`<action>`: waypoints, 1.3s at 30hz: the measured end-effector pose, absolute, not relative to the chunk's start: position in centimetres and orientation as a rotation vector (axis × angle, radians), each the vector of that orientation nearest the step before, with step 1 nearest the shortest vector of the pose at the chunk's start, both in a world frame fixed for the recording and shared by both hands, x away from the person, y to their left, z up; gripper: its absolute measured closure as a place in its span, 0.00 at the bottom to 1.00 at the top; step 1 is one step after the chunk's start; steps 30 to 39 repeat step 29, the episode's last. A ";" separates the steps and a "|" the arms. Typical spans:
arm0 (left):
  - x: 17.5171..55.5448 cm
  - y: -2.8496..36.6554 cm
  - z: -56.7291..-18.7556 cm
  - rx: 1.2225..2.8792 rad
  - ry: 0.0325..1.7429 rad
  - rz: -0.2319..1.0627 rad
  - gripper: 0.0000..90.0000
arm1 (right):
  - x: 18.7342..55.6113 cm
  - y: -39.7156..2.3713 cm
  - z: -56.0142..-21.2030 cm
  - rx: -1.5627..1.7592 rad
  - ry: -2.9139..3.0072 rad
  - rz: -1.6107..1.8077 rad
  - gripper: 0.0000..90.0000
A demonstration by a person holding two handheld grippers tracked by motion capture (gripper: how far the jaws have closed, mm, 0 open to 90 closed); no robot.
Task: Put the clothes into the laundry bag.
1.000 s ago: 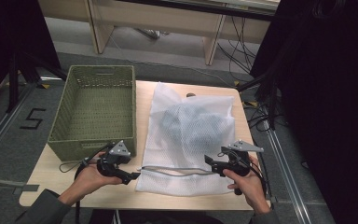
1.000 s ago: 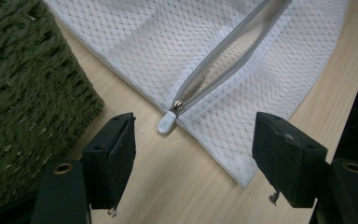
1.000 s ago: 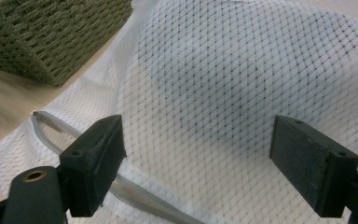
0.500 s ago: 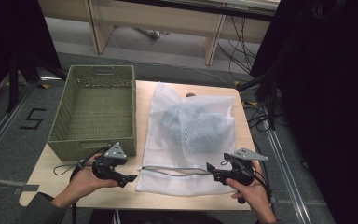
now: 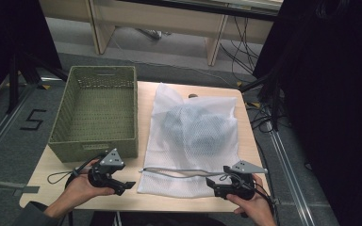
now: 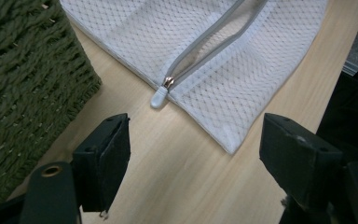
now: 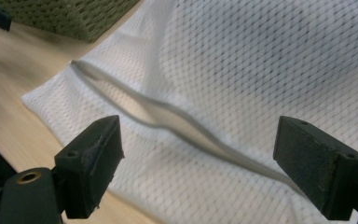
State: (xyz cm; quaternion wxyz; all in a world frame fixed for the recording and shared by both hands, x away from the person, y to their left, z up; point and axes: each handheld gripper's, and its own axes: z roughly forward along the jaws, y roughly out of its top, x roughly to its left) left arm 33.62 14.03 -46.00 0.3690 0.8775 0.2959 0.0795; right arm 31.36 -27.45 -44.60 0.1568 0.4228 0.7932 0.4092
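White mesh laundry bag [image 5: 193, 141] lies on the desk's right half, zipper along the near edge. Both grippers have drawn back to that edge: left gripper [image 5: 122, 186] and right gripper [image 5: 213, 183], jaws spread, empty. Judged, neither grips the zipper pull [image 6: 159, 97] yet.

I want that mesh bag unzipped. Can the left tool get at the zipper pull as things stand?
Probably yes. The left tool is open, and the zipper pull lies on bare table just ahead of its jaws, at the mesh laundry bag's corner. The green basket stands off to one side.
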 end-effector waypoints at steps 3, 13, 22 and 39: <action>33.2 14.0 -46.1 2.249 0.768 0.184 0.26 | 30.5 -27.2 -44.6 1.233 2.281 1.170 0.18; 32.6 14.2 -46.2 2.259 0.755 0.190 0.26 | 28.7 -27.4 -45.0 1.190 2.284 1.170 0.18; 32.6 14.2 -46.2 2.261 0.767 0.196 0.26 | 28.8 -27.9 -45.1 1.198 2.267 1.141 0.18; 32.7 14.2 -46.2 2.261 0.764 0.199 0.26 | 28.7 -27.6 -45.2 1.238 2.279 1.155 0.18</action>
